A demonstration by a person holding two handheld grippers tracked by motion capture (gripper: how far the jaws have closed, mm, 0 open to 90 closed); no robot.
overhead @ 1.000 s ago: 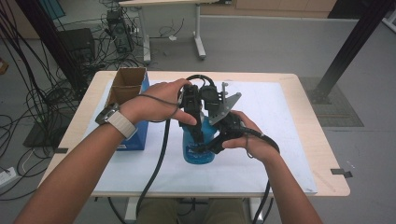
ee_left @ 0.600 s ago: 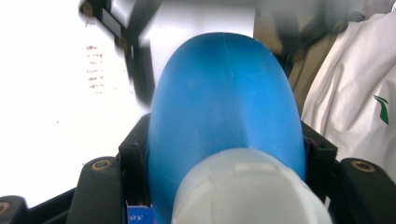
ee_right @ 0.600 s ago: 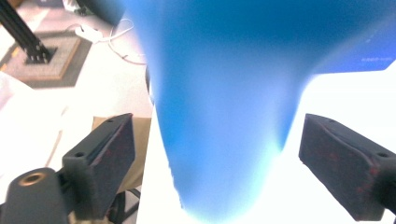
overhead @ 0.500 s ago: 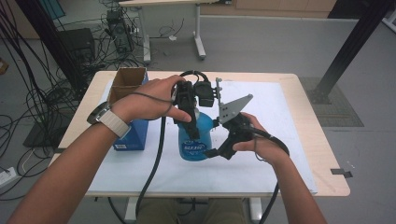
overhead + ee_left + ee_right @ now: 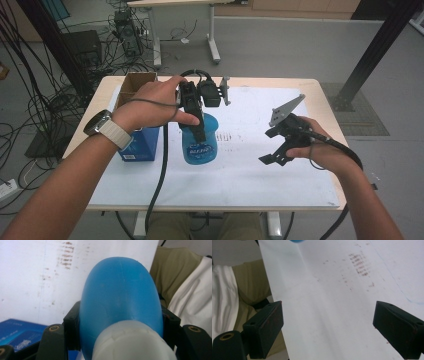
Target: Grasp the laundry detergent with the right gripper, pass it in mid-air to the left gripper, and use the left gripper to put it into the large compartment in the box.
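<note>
Blue bottle upright near the middle of the white sheet on the table, clamped at the top by the left gripper; seen along that gripper's own jaws, the bottle wedged between both black pads, pale cap nearest the camera, left hand wrapped round the gripper body from the left. Blue box just beside the bottle on its left, an open cardboard box right behind that, both at the sheet's left edge. Right gripper well apart from the bottle on the right, held over bare sheet by the right hand, grey plate tilted on top; jaws spread wide with nothing between them, having just sprung apart and then eased in a little. Right gripper view: two black pads far apart above the stained sheet, a sliver of the blue bottle at the top edge. Cable trailing from the left gripper down over the near table edge
</note>
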